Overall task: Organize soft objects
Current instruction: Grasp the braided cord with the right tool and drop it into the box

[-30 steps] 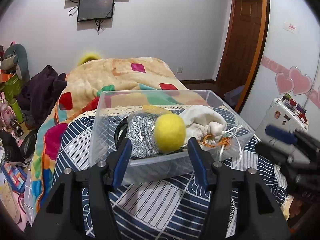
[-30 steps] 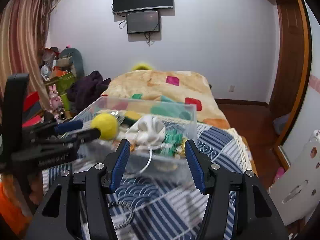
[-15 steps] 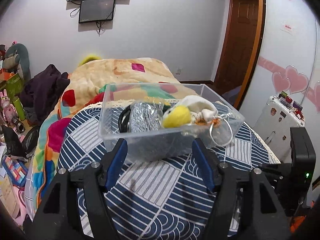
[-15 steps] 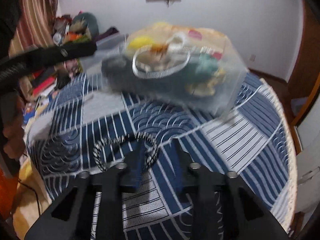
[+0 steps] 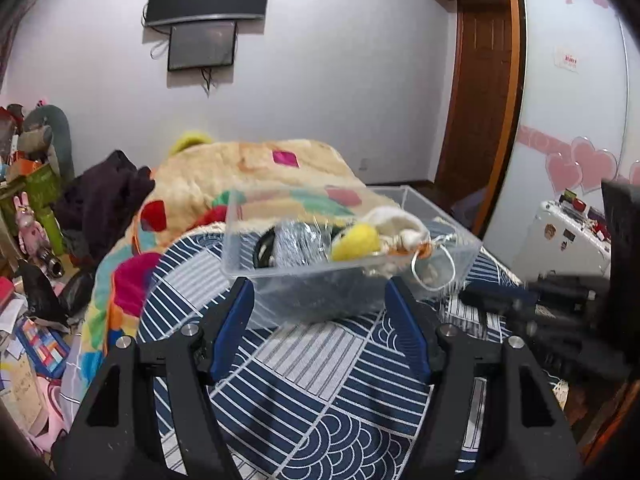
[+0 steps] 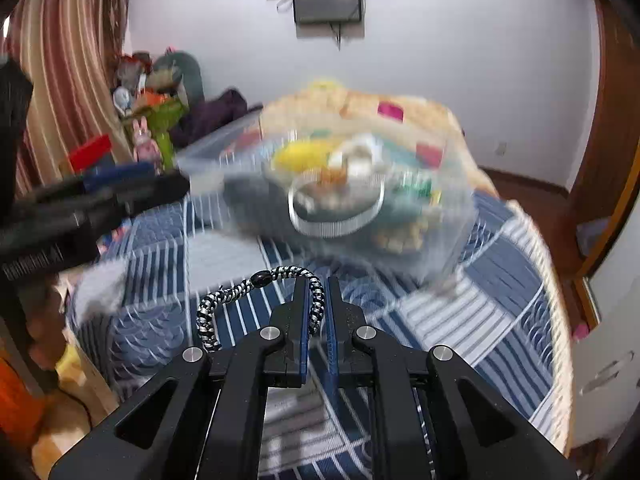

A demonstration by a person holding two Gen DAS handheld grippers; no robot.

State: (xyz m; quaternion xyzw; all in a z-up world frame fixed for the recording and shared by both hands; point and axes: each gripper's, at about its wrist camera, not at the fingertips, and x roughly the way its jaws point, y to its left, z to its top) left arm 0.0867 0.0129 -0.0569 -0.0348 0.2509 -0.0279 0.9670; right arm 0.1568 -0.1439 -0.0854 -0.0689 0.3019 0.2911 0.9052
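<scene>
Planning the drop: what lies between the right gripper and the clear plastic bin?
In the right wrist view, only blue-and-white patterned tablecloth separates the right gripper, shut on the black-and-white braided hair tie, from the clear plastic bin.

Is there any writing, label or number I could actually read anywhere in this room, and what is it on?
None can be read.
Small white wall sign: red marks, too small to read.
Stickers on the white appliance: too small.
Left claw's black body, in the right wrist view: a pale printed strip, blurred.
Cardboard box on the floor: faint scribbles, unreadable.
Screens on the wall: dark, no text.
</scene>
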